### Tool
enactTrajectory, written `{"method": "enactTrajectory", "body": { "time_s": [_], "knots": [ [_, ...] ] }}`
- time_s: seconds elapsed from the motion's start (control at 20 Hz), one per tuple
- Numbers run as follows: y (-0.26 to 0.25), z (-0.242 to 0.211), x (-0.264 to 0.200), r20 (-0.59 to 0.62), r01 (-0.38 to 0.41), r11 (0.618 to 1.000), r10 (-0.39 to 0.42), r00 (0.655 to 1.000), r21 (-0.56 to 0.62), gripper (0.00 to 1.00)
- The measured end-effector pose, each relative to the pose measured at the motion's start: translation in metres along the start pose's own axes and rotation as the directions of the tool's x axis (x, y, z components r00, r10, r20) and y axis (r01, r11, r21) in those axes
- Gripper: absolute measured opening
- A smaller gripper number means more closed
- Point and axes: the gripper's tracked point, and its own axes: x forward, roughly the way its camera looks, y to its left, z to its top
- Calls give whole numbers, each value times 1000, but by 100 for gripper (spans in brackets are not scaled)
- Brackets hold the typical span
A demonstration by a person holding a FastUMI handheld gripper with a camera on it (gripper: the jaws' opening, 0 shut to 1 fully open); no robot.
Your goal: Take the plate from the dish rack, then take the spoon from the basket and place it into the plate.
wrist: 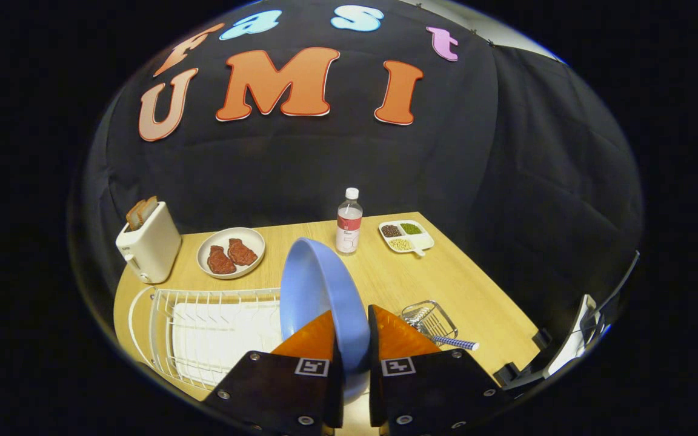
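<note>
Blue plate [319,290] standing on edge, clamped between the gripper [354,339] jaws, lifted just beside the white dish rack [203,333]; the spoon [455,343] lies in the wire basket [429,320] on the bench [470,284]

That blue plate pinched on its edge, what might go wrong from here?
The gripper holds the blue plate upright by its rim alone, so it could slip or swing. Lowered carelessly, it may knock the water bottle or catch the dish rack. The spoon juts from its basket, leaving little room.
</note>
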Motion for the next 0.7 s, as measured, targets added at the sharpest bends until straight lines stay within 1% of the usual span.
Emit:
{"method": "enactTrajectory", "body": {
  "time_s": [0.2, 0.4, 0.6, 0.7],
  "knots": [
    [-2, -14, -25, -12, -45, 998, 45, 999, 37, 17],
    [-3, -30, -50, -29, -111, 989, 114, 993, 99, 17],
    [-10, -49, -73, -44, -165, 971, 174, 984, 173, 17],
    [-11, -62, -84, -59, -195, 956, 212, 975, 217, 17]
  ]
}}
